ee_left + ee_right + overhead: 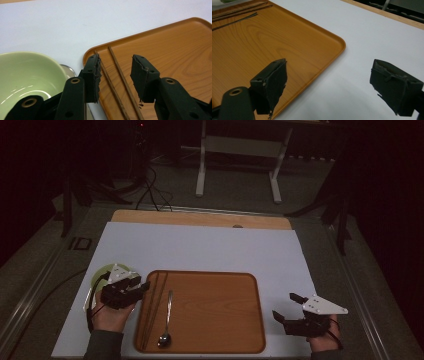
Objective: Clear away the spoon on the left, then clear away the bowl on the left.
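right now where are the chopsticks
In the high view the chopsticks lie along the left edge of the wooden tray, between the left gripper and the spoon.

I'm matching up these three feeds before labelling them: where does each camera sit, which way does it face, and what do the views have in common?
High view: above the person's side of the table, looking forward and down on the tray; both hands, left gripper and right gripper show.
Left gripper view: rides the left gripper, jaws open over the chopsticks, green bowl beside.
Right gripper view: rides the right gripper, jaws open over the tray's corner.
Shared: all three show tray and chopsticks.
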`<state>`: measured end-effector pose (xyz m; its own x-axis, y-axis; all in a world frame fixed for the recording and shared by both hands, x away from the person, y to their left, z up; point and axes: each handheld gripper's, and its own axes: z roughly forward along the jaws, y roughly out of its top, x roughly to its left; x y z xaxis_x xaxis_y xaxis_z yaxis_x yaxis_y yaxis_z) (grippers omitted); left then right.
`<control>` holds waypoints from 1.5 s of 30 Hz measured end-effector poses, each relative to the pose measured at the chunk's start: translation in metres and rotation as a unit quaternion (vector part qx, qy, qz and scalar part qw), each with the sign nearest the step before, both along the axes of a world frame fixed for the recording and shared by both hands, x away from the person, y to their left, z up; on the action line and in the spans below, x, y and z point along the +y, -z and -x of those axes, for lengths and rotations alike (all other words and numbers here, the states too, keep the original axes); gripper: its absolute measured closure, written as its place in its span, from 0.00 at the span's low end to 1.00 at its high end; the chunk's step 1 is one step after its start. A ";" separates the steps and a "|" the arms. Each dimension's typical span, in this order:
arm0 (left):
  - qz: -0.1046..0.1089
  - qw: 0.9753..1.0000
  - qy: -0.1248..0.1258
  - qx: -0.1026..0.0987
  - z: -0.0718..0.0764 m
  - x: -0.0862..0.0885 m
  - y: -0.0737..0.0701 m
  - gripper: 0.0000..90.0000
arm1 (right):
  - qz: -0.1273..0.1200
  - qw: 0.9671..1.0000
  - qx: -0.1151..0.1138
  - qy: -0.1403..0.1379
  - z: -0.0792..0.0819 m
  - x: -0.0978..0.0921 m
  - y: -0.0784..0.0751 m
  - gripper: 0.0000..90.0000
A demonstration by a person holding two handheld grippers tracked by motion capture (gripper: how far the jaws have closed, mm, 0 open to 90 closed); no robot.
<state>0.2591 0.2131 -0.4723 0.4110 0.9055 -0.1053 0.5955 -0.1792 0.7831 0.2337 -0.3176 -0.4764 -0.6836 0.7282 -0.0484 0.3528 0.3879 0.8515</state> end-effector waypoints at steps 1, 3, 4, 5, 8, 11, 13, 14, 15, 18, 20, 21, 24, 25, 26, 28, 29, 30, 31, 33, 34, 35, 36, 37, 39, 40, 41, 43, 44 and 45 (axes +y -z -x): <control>0.000 1.000 -0.005 -0.001 0.000 0.003 0.000 0.66 | 0.000 1.000 0.000 0.000 0.000 0.000 0.000 0.16; 0.002 1.000 -0.006 -0.001 0.000 0.004 -0.001 0.66 | -0.001 1.000 0.000 0.000 0.000 0.000 0.000 0.16; -0.002 1.000 -0.011 -0.002 0.001 0.007 -0.001 0.66 | -0.001 1.000 0.000 0.000 0.000 0.000 0.000 0.16; -0.002 1.000 -0.011 -0.001 0.001 0.008 -0.001 0.65 | 0.000 1.000 0.000 0.000 0.000 0.000 0.000 0.16; -0.004 1.000 -0.018 -0.002 0.001 0.011 -0.002 0.63 | 0.000 1.000 0.000 -0.001 0.000 0.000 0.000 0.16; -0.001 1.000 -0.029 -0.005 0.001 0.015 -0.003 0.58 | -0.001 1.000 0.000 0.000 0.000 0.000 0.000 0.16; -0.002 0.999 -0.034 -0.009 0.002 0.018 -0.003 0.58 | -0.001 1.000 0.001 -0.001 0.000 0.000 0.000 0.16; -0.005 0.999 -0.036 -0.011 0.002 0.020 -0.004 0.58 | 0.000 1.000 0.001 -0.001 0.000 0.000 0.000 0.16; -0.005 0.999 -0.039 -0.015 0.002 0.021 -0.005 0.59 | 0.000 1.000 0.001 -0.001 0.000 0.000 0.000 0.16; -0.010 0.998 -0.049 -0.023 0.004 0.025 -0.006 0.60 | 0.000 1.000 0.001 -0.001 0.000 0.000 0.000 0.16; -0.010 0.998 -0.052 -0.029 0.004 0.028 -0.007 0.61 | -0.001 1.000 0.000 0.000 0.000 0.000 0.000 0.16; -0.010 0.998 -0.056 -0.032 0.004 0.030 -0.007 0.62 | -0.001 1.000 0.000 0.000 0.000 0.000 0.000 0.16; -0.009 0.998 -0.058 -0.035 0.005 0.033 -0.008 0.64 | 0.000 1.000 0.000 0.000 0.000 0.000 0.000 0.16; -0.008 0.998 -0.059 -0.035 0.006 0.035 -0.008 0.64 | -0.001 1.000 0.001 0.000 0.000 0.000 0.000 0.16; -0.005 0.998 -0.061 -0.035 0.006 0.036 -0.008 0.64 | -0.001 1.000 0.001 0.000 0.000 0.000 0.000 0.16; -0.004 0.997 -0.063 -0.034 0.006 0.038 -0.008 0.63 | 0.000 1.000 0.000 -0.001 0.000 0.001 0.000 0.16; -0.001 0.997 -0.064 -0.034 0.006 0.040 -0.008 0.63 | 0.000 1.000 0.001 -0.001 0.000 0.001 0.000 0.16; 0.001 0.997 -0.064 -0.034 0.006 0.041 -0.008 0.63 | 0.000 1.000 0.000 0.000 0.000 0.000 0.000 0.16; 0.001 0.997 -0.065 -0.034 0.006 0.042 -0.008 0.63 | 0.000 1.000 0.000 -0.001 0.000 0.000 0.000 0.16; 0.006 0.997 -0.070 -0.029 0.005 0.045 -0.008 0.63 | -0.003 1.000 0.001 0.000 0.000 0.000 0.000 0.16; 0.007 0.997 -0.074 -0.030 0.005 0.046 -0.008 0.63 | -0.002 1.000 0.000 -0.001 0.000 0.000 0.000 0.16; 0.009 0.996 -0.080 -0.031 0.006 0.048 -0.009 0.63 | -0.002 1.000 0.000 -0.001 0.000 0.000 0.000 0.16; 0.011 0.996 -0.082 -0.029 0.006 0.049 -0.009 0.63 | -0.002 1.000 0.000 -0.001 0.000 0.000 0.000 0.16; 0.010 0.996 -0.085 -0.028 0.006 0.051 -0.009 0.62 | -0.002 1.000 0.000 -0.001 0.000 0.000 0.000 0.16; 0.006 0.995 -0.095 -0.029 0.006 0.054 -0.009 0.59 | -0.002 1.000 0.000 -0.001 0.000 0.000 0.000 0.16; 0.006 0.995 -0.101 -0.028 0.006 0.057 -0.008 0.57 | -0.002 1.000 -0.001 -0.001 0.000 0.000 0.000 0.16; 0.003 0.994 -0.105 -0.027 0.006 0.059 -0.008 0.55 | -0.001 1.000 0.000 -0.001 0.000 0.000 0.000 0.16; 0.006 0.993 -0.112 -0.024 0.006 0.062 -0.008 0.52 | 0.000 1.000 0.000 -0.001 0.000 0.000 0.000 0.16; 0.008 0.993 -0.116 -0.023 0.005 0.064 -0.007 0.52 | 0.000 1.000 -0.001 -0.001 0.000 0.000 0.000 0.16; 0.012 0.993 -0.119 -0.021 0.005 0.066 -0.007 0.51 | -0.001 1.000 0.000 -0.001 0.000 0.000 0.000 0.16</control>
